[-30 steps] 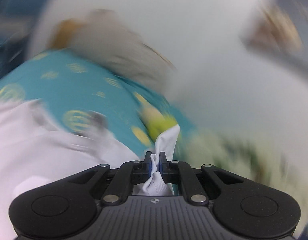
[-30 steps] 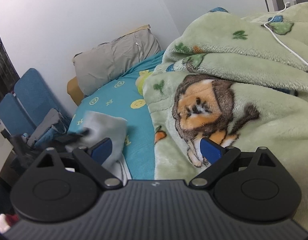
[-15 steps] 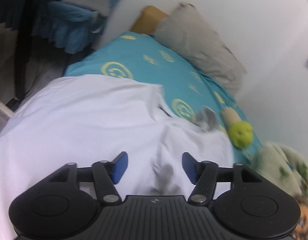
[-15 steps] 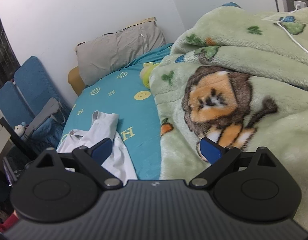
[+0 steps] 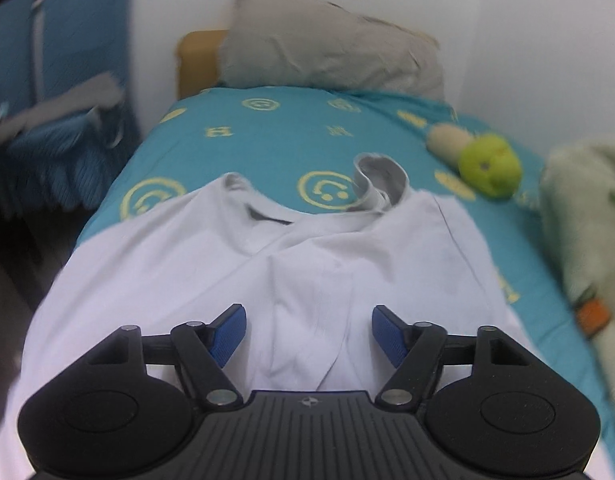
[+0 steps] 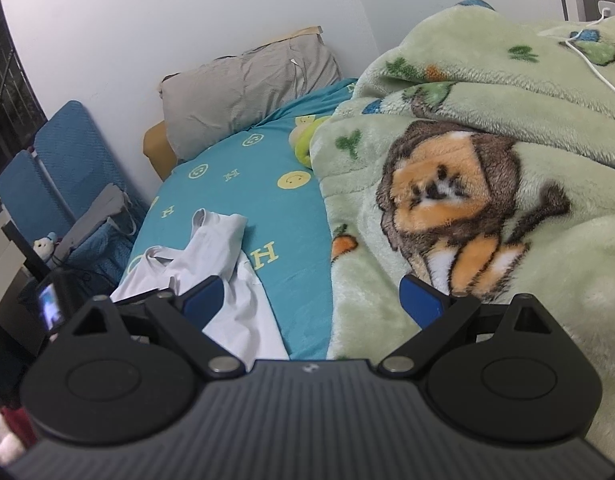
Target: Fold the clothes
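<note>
left gripper (image 5: 309, 334) released shirt (image 5: 267, 264); hem hidden.

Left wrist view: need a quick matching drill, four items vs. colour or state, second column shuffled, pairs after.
Column 1:
1. shirt
2. pillow
3. plush toy
4. left tool

Column 2:
A. lime green
B. open, holding nothing
C. white, spread on the sheet
D. grey, at the head of the bed

Pairs: 1-C, 2-D, 3-A, 4-B
</note>
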